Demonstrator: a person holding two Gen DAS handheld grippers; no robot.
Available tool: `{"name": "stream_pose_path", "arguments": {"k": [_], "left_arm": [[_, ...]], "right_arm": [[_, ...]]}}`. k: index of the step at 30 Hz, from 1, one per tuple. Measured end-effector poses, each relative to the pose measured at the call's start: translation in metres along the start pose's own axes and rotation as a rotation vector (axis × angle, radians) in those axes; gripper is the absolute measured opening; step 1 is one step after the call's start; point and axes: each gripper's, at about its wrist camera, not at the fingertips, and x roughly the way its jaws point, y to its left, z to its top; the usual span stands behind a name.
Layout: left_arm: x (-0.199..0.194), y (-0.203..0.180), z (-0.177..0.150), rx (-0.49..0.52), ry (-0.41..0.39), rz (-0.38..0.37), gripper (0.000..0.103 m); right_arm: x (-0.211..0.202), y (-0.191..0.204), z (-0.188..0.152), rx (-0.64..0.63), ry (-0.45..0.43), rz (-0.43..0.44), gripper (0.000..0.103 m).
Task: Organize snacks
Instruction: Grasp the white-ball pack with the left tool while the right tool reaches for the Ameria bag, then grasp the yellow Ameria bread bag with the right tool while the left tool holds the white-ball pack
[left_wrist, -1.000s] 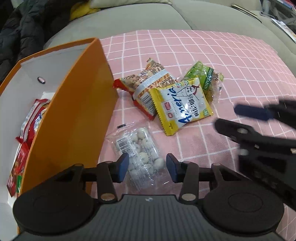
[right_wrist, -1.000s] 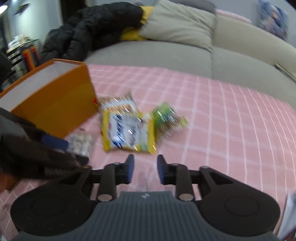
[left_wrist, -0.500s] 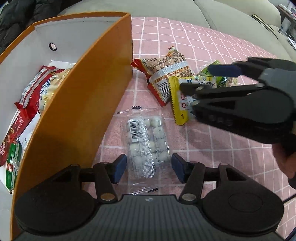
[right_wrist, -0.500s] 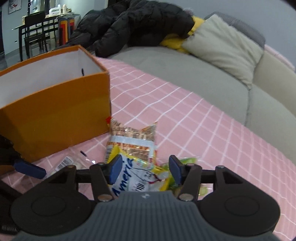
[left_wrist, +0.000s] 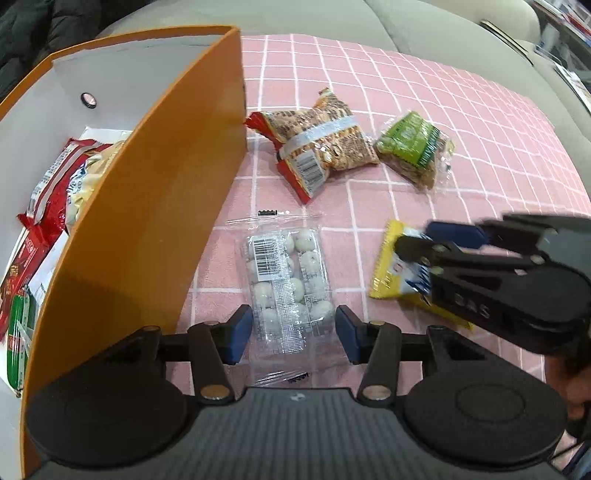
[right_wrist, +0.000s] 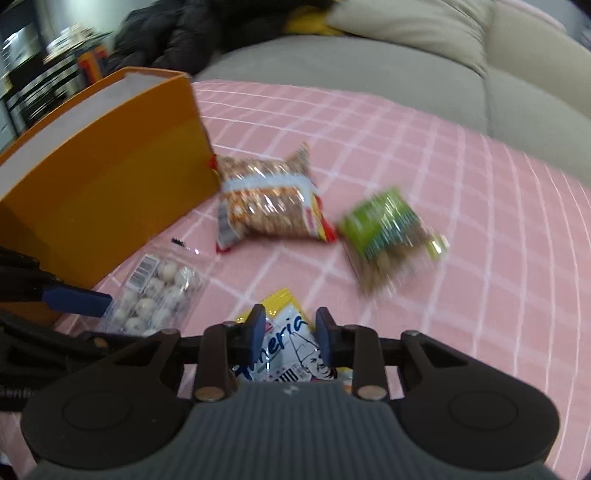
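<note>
1. Snacks lie on a pink checked cloth (left_wrist: 461, 122) spread over a sofa, and some are already in the orange box (left_wrist: 147, 206).
2. Left hand-held gripper (left_wrist: 293, 334): a clear pack of white balls (left_wrist: 286, 277) lies with its near end between the blue pads. The jaws have just been closing, but gaps show on both sides of the pack, so it is not clamped.
3. Right hand-held gripper (right_wrist: 290, 332): its jaws have just been closing and now pinch the yellow packet (right_wrist: 284, 341), held at its near part. In the left wrist view that packet (left_wrist: 388, 269) sits to the right of the left gripper, with the right hand-held gripper (left_wrist: 421, 238) on it.
4. Left of the left hand-held gripper, just beside the clear pack, stands the orange box, with red-and-white packets (left_wrist: 55, 192) inside.
5. Farther ahead, a brown patterned bag with red ends (left_wrist: 321, 144) lies touching the box's far corner.
6. Right of that bag, close by it, is a green packet (left_wrist: 413, 147); it is blurred in the right wrist view.
7. Beyond the cloth are grey sofa cushions (right_wrist: 332, 70) and a dark jacket (right_wrist: 166, 33).
</note>
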Motion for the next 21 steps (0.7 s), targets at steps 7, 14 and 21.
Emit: {"name": "stream_pose_path", "arguments": {"k": [7, 14, 21], "left_arm": [[-0.012, -0.013, -0.029, 0.121, 0.01, -0.038, 0.056], [-0.029, -0.016, -0.061, 0.194, 0.053, -0.06, 0.056], [-0.035, -0.01, -0.067, 0.173, 0.016, -0.064, 0.06]], "right_arm": [[-0.036, 0.011, -0.049, 0.188, 0.014, -0.124, 0.026], [-0.062, 0.035, -0.083, 0.265, 0.043, -0.124, 0.026], [-0.071, 0.04, -0.078, 0.164, -0.009, -0.104, 0.042]]}}
